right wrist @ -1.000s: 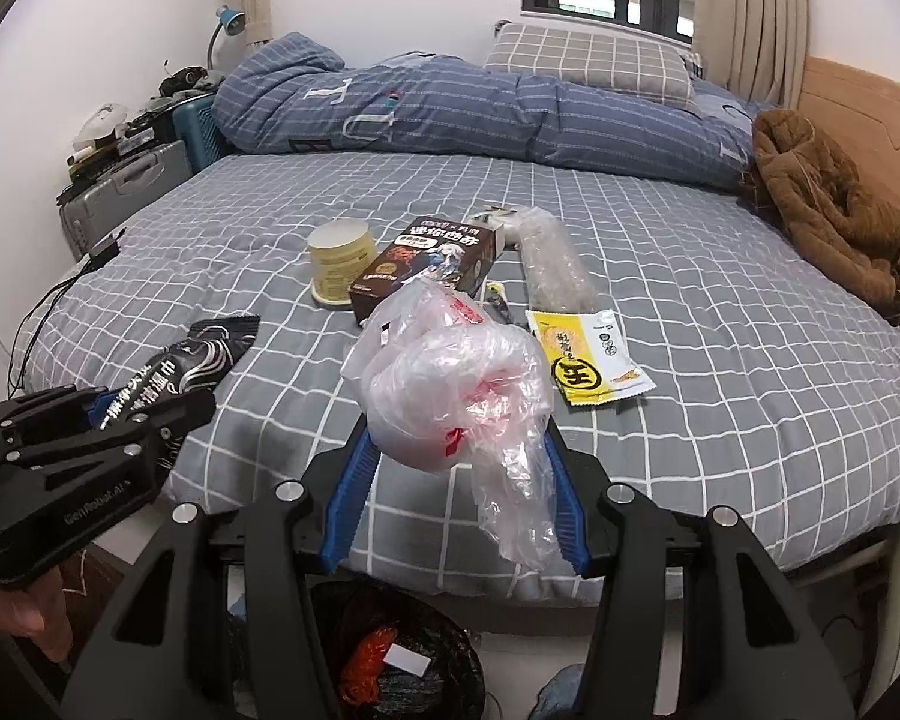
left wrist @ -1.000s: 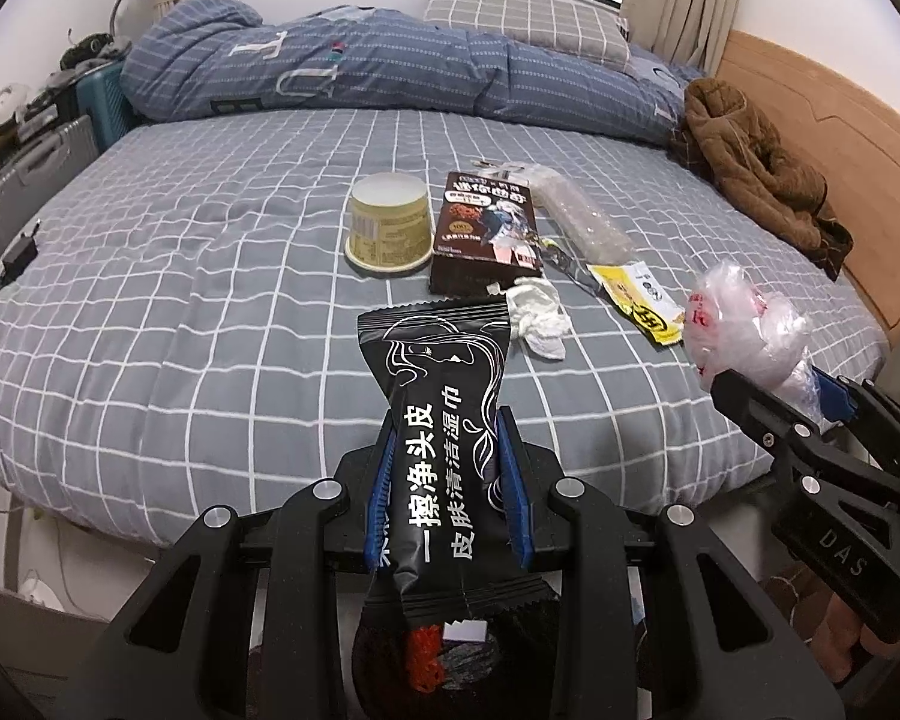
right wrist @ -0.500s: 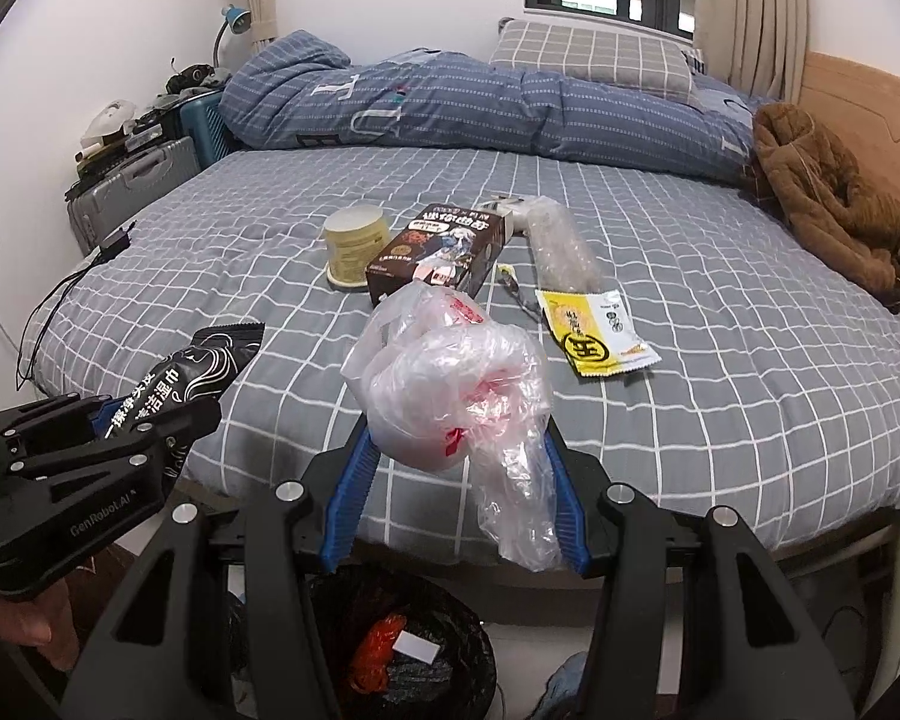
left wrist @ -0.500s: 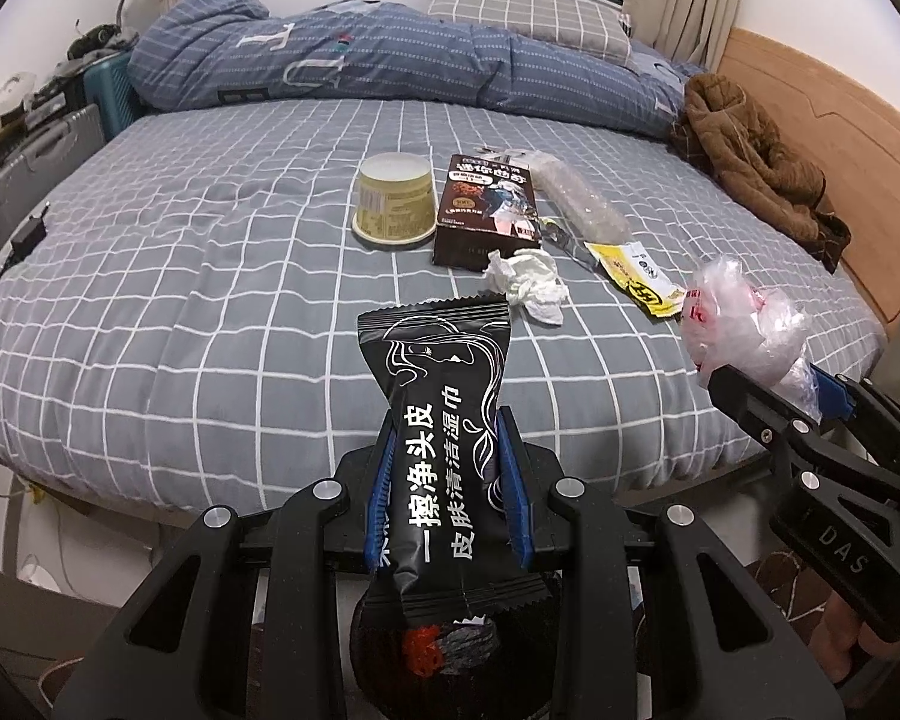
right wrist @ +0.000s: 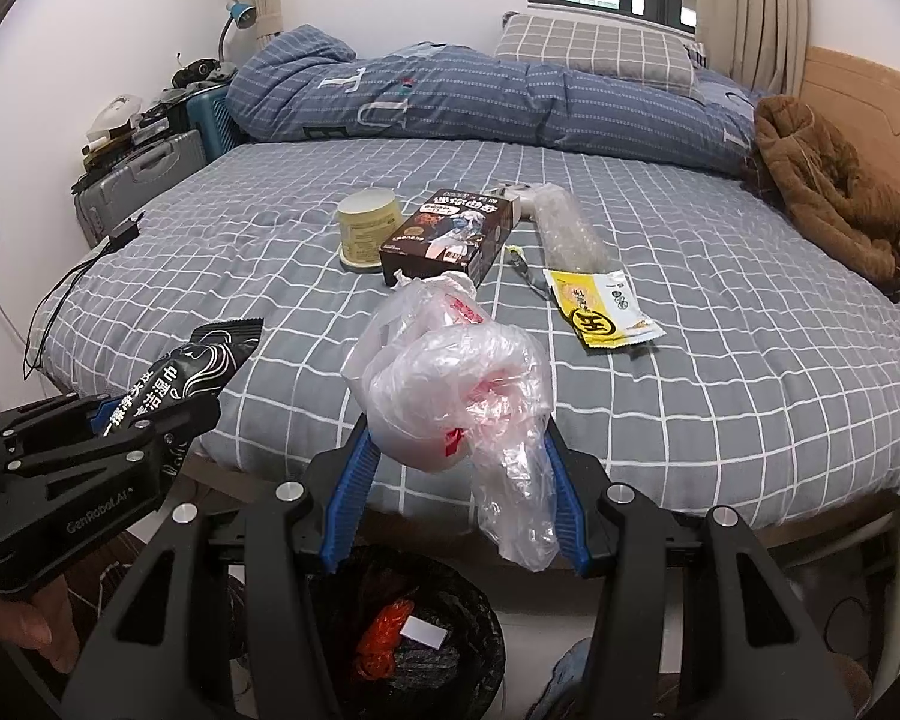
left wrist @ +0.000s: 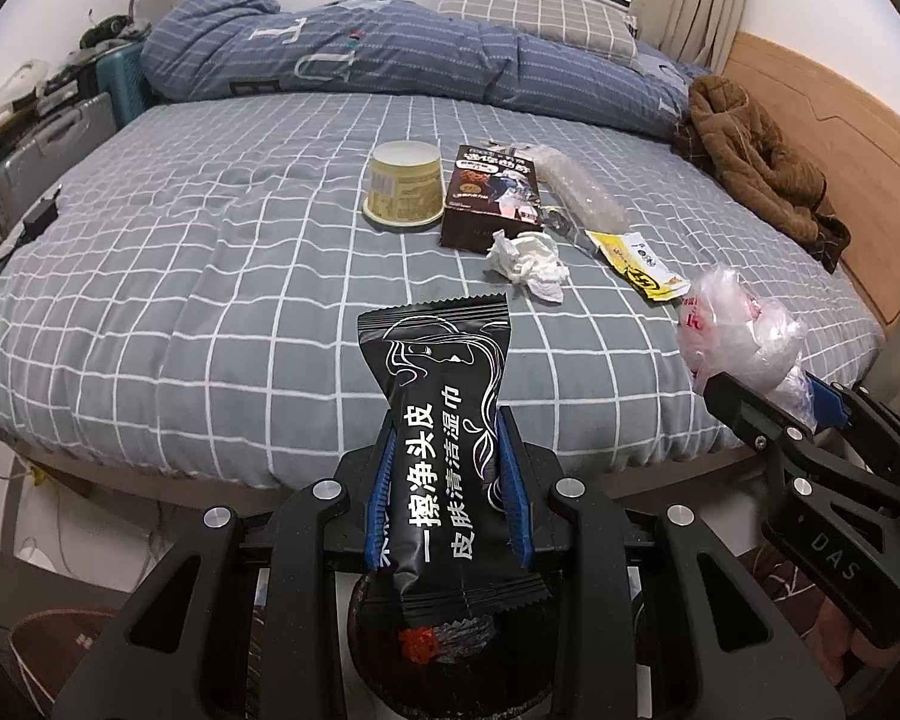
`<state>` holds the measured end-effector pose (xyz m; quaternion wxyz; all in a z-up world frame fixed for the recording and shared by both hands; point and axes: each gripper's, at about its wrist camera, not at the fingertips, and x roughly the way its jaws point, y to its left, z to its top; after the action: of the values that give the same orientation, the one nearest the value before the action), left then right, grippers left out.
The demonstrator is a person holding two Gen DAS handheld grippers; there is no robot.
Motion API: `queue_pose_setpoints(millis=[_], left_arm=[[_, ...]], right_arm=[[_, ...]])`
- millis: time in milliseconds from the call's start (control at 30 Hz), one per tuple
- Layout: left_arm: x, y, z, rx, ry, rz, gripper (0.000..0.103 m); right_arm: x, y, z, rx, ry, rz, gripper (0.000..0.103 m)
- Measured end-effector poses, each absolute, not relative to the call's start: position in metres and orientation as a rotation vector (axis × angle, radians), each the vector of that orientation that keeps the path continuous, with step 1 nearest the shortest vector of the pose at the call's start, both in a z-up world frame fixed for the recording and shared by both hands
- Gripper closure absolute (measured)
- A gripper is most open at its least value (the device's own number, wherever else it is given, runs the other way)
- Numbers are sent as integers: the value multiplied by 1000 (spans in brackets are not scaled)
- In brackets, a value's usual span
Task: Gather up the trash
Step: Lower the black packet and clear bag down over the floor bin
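Note:
My left gripper (left wrist: 447, 450) is shut on a black wet-wipe packet (left wrist: 441, 420) with white lettering, held past the bed's near edge above a black-lined trash bin (left wrist: 450, 654). My right gripper (right wrist: 456, 456) is shut on a crumpled clear plastic bag (right wrist: 456, 384) with red print, also over the bin (right wrist: 408, 630). In the right wrist view the left gripper (right wrist: 144, 414) and its packet (right wrist: 180, 372) show at the left. Still on the bed lie a yellow cup (left wrist: 403, 192), a brown box (left wrist: 489, 198), a crumpled tissue (left wrist: 528, 261), a yellow sachet (left wrist: 639, 264) and a clear wrapper (left wrist: 576, 186).
The bed (left wrist: 210, 276) has a grey checked sheet, with a blue duvet (left wrist: 390, 66) and pillow at the far side. A brown jacket (left wrist: 756, 162) lies by the wooden headboard. Suitcases (right wrist: 144, 180) stand at the left wall. A cable (right wrist: 66, 288) trails off the bed's left corner.
Both grippers drew back from the bed with their loads still held. More of the bed's near edge and the bin below now shows.

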<state>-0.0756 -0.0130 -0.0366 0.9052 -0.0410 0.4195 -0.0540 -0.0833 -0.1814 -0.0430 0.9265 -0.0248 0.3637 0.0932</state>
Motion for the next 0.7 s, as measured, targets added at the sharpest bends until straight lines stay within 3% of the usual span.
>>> queue_pose_setpoints(millis=[700], left_arm=[[-108,-4,-58,-106,917,-62,71]], right_arm=[[-107,-177,-65,-68,802,194,53]])
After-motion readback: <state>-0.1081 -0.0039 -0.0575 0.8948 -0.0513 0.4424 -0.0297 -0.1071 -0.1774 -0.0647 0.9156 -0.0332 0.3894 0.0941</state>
